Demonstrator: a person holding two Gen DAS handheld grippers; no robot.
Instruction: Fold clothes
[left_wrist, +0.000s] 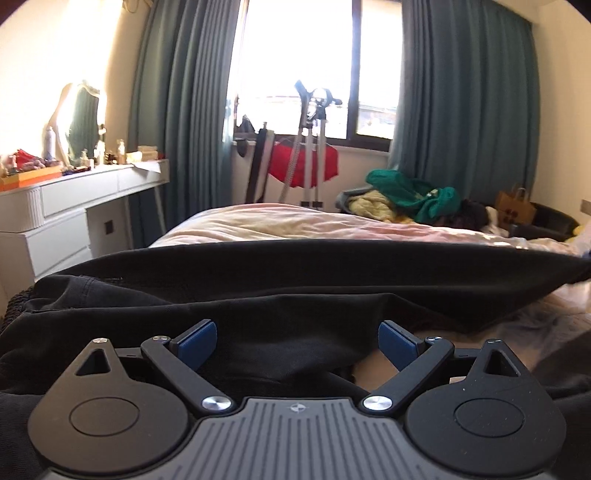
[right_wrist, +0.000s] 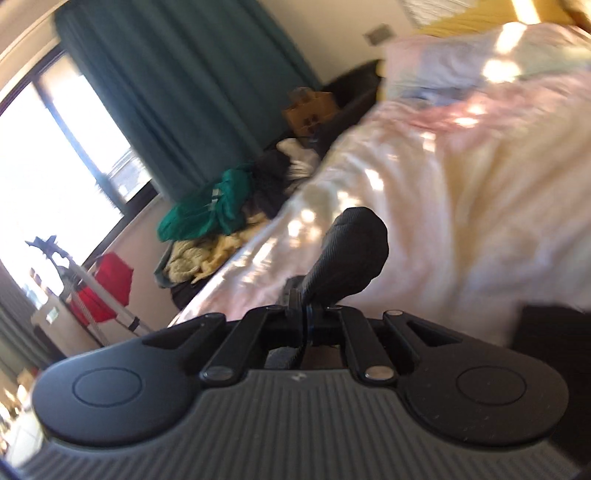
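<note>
Here the left gripper (left_wrist: 298, 341) sat level at the bottom centre of the left wrist view, its jaws spread wide with the blue pads (left_wrist: 197, 341) well apart and nothing between them. It hovered low over the black garment (left_wrist: 295, 280), which filled the lower half of that frame. The right gripper (right_wrist: 303, 314) was rolled hard to one side, so the room tilted across the right wrist view; its jaws were pressed together on a bunched fold of black ribbed cloth (right_wrist: 351, 251) that stood up from the fingertips at frame centre. Whether this cloth was part of the same garment could not be told.

The black garment lay in rumpled folds on the bed (left_wrist: 280, 225), one long taut edge running across the middle of the left wrist frame from left to right, with a seam visible near the left side. Its fabric looked soft and matte.

Beyond that edge the pale pink bedcover stretched open toward the frame's centre, sunlit in patches. A heap of green and yellow clothes (left_wrist: 410, 197) lay past the bed's far edge at centre right, a white dresser (left_wrist: 74, 206) stood at the left, and teal curtains (left_wrist: 461, 92) framed the bright window at the top.
</note>
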